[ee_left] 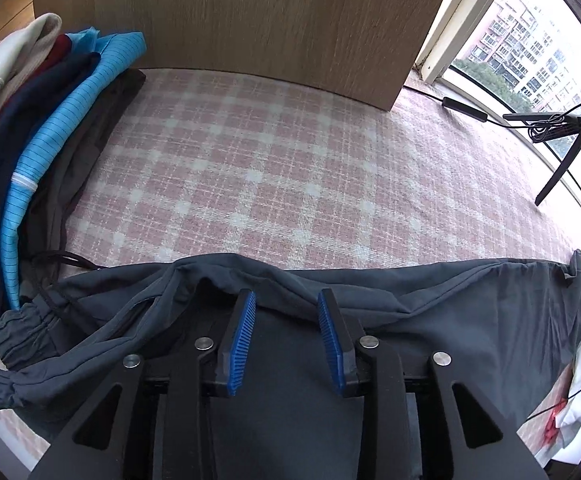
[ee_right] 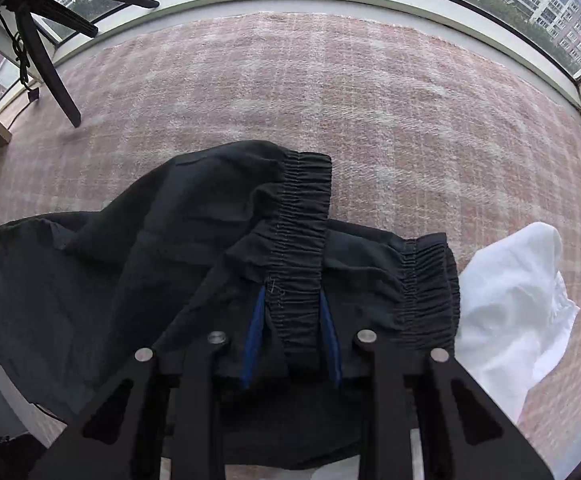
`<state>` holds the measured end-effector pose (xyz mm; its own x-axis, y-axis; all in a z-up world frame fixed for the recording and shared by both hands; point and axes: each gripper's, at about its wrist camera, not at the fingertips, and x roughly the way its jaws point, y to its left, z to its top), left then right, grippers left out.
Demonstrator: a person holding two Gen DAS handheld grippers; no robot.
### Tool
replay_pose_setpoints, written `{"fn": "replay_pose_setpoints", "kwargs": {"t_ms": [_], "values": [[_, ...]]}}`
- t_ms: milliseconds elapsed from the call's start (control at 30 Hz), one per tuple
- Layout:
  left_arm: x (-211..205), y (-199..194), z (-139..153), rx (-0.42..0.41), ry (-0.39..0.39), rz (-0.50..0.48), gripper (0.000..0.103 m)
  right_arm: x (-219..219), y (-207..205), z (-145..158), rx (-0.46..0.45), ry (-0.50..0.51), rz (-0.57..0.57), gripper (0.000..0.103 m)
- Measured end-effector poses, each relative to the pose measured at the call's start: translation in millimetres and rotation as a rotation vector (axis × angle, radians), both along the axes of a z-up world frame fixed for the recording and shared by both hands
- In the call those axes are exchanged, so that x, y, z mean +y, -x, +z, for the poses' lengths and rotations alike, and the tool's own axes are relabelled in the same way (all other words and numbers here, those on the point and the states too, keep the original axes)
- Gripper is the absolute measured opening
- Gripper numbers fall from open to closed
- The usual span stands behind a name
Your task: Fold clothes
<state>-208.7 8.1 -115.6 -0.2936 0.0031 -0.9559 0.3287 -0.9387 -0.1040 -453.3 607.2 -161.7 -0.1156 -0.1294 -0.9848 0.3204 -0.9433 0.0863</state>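
The dark trousers lay under both: right hand-held gripper pinched an elastic cuff; left hand-held gripper stood spread.

A pair of dark slate-grey woven trousers lies spread across the near part of a pink-and-white checked blanket. Its far edge is a loose, rumpled fold running left to right. At the left, a gathered elastic cuff rests on the blanket. In the right wrist view two ribbed elastic cuffs show: one cuff stands up in a raised band, the other lies flatter to its right, beside a crumpled white garment.
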Motion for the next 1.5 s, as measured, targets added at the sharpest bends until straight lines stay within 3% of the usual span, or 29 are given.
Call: {"fn": "replay_pose_setpoints", "kwargs": {"t_ms": [200,300,400,533,600,767,900,933,1067,1167,1300,1433,1500], "values": [[3,1,-3,-0.017,0.005,-0.022,0.032,19,-29,69,0.098,0.077,-0.031,0.026],[10,3,-4,-0.027,0.013,-0.042,0.033,45,-14,79,0.115,-0.085,-0.071,0.025],[16,5,-5,-0.028,0.014,-0.073,0.035,65,-6,58,0.07,-0.127,-0.113,0.026],[17,3,-2,-0.038,-0.021,-0.079,0.035,61,-10,16,-0.012,-0.199,-0.082,0.03],[13,-6,8,-0.024,-0.047,-0.08,0.036,56,-14,13,-0.012,-0.252,-0.057,0.031],[-16,-51,41,0.016,-0.063,-0.036,0.037,48,-32,50,0.087,-0.335,-0.027,0.04],[-52,-122,78,0.067,0.038,0.049,0.042,43,-52,83,0.175,-0.362,-0.041,0.043],[-61,-143,86,0.079,0.062,0.076,0.045,44,-57,91,0.194,-0.354,-0.055,0.043],[-97,-226,90,0.084,0.089,0.197,0.046,31,-93,123,0.23,-0.146,-0.093,0.043],[-117,-264,76,0.074,0.092,0.236,0.046,-17,-131,132,0.225,0.013,-0.018,0.043],[-146,-280,45,0.062,0.0,0.26,0.046,-104,-199,117,0.146,0.172,0.101,0.045],[-159,-265,17,0.018,0.02,0.172,0.046,-190,-276,81,0.031,0.32,0.179,0.049],[-169,-255,4,0.025,-0.025,0.131,0.047,-222,-303,56,0.001,0.348,0.161,0.049]]}}
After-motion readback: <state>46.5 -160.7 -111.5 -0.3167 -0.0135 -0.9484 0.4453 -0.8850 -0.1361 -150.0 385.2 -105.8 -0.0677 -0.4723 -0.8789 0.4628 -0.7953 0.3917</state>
